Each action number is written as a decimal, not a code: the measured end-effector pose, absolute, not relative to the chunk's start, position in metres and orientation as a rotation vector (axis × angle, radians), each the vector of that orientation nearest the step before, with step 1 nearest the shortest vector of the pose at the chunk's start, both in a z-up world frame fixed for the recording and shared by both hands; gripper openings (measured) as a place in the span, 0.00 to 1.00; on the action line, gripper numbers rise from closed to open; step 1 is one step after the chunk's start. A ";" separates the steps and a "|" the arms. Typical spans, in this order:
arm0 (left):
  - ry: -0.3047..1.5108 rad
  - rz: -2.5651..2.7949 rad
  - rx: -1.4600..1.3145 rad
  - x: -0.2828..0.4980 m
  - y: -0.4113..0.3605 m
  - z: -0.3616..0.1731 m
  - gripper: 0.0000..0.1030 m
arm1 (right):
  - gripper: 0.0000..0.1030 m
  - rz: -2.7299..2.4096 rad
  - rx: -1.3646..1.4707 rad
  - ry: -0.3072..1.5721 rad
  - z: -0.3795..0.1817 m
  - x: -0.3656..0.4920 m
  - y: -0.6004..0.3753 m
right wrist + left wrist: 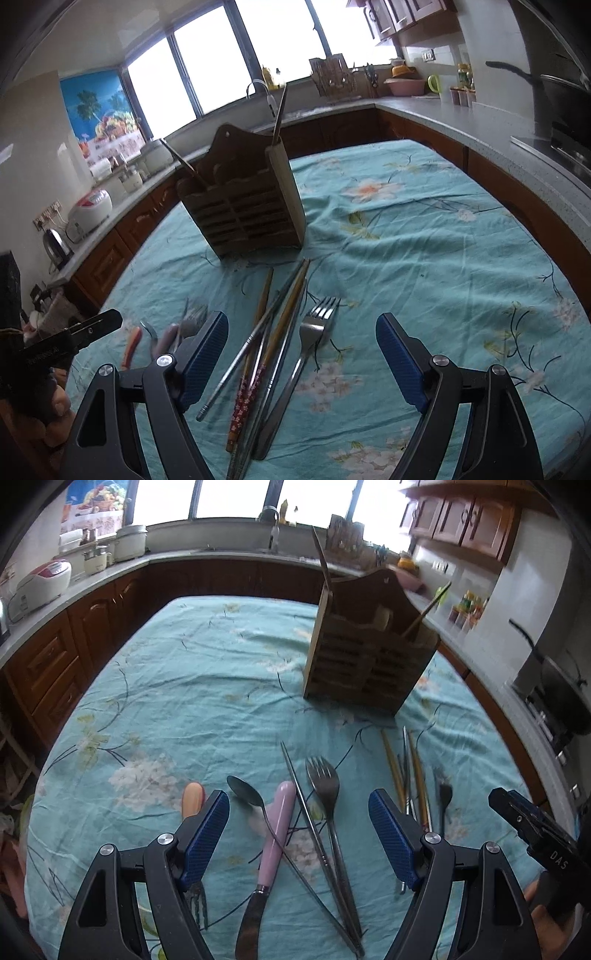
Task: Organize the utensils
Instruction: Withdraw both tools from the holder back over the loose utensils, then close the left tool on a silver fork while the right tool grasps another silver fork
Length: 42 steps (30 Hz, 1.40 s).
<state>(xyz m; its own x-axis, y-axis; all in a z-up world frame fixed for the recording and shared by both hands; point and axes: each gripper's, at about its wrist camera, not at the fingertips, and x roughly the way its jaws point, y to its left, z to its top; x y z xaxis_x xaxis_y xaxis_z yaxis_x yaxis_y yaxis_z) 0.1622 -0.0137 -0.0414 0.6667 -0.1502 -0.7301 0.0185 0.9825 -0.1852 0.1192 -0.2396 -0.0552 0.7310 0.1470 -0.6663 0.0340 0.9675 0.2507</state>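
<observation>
1. Looking down my left gripper, I see its blue pads spread wide apart with nothing pinched; it hangs over a cluster of cutlery on the teal floral tablecloth.
2. Between those pads lie a small spoon, a butter knife with a lilac handle, a thin metal chopstick and a dark fork, all flat on the cloth, some crossing each other.
3. An orange-handled piece pokes out just beside the left pad; what it is, I cannot tell.
4. My right gripper is just as wide apart and empty, above a loose bundle of chopsticks, with a silver fork just to their right.
5. Some chopsticks are wooden, some metal, and one pair shows a red flowered end near me.
6. Beyond both piles, the wooden slatted utensil holder stands upright on the cloth, with a couple of sticks leaning out of its compartments.
7. Kitchen counters curve around the table's far side.
</observation>
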 end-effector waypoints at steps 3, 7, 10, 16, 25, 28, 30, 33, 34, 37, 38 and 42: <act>0.881 -0.098 -0.134 0.177 -0.020 -0.046 0.75 | 0.81 0.064 0.253 0.798 -0.062 0.127 -0.238; 0.908 -0.107 -0.117 0.192 -0.026 -0.049 0.75 | 0.82 0.056 0.257 0.849 -0.073 0.137 -0.237; 0.923 -0.104 -0.108 0.203 -0.027 -0.054 0.75 | 0.82 0.056 0.264 0.875 -0.080 0.144 -0.238; 0.942 -0.124 -0.101 0.225 -0.031 -0.062 0.74 | 0.82 0.046 0.277 0.904 -0.088 0.156 -0.244; 0.992 -0.145 -0.054 0.257 -0.047 -0.080 0.59 | 0.64 0.055 0.274 0.965 -0.098 0.180 -0.244; 1.038 -0.145 -0.014 0.269 -0.054 -0.092 0.52 | 0.56 0.048 0.282 1.006 -0.107 0.189 -0.246; 1.064 -0.143 -0.002 0.276 -0.057 -0.099 0.49 | 0.53 0.053 0.286 1.022 -0.112 0.193 -0.248; 1.080 -0.145 0.008 0.281 -0.061 -0.106 0.45 | 0.48 0.053 0.270 1.025 -0.112 0.197 -0.248; 1.076 -0.147 0.013 0.282 -0.062 -0.106 0.43 | 0.46 0.054 0.272 1.027 -0.112 0.198 -0.248; 1.070 -0.155 0.017 0.284 -0.066 -0.107 0.31 | 0.30 0.061 0.272 1.031 -0.113 0.202 -0.249; 1.067 -0.158 0.020 0.284 -0.066 -0.106 0.29 | 0.30 0.066 0.274 1.032 -0.113 0.203 -0.250; 1.071 -0.186 -0.019 0.279 -0.062 -0.101 0.28 | 0.28 0.079 0.279 1.026 -0.112 0.202 -0.249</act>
<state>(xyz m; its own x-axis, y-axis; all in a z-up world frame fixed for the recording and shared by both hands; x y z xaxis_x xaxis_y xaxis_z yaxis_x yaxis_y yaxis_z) 0.2793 -0.0619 -0.1013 0.4654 -0.1608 -0.8704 0.1425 0.9841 -0.1057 0.2018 -0.2493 -0.1117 0.5187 0.1949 -0.8325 0.0656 0.9617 0.2660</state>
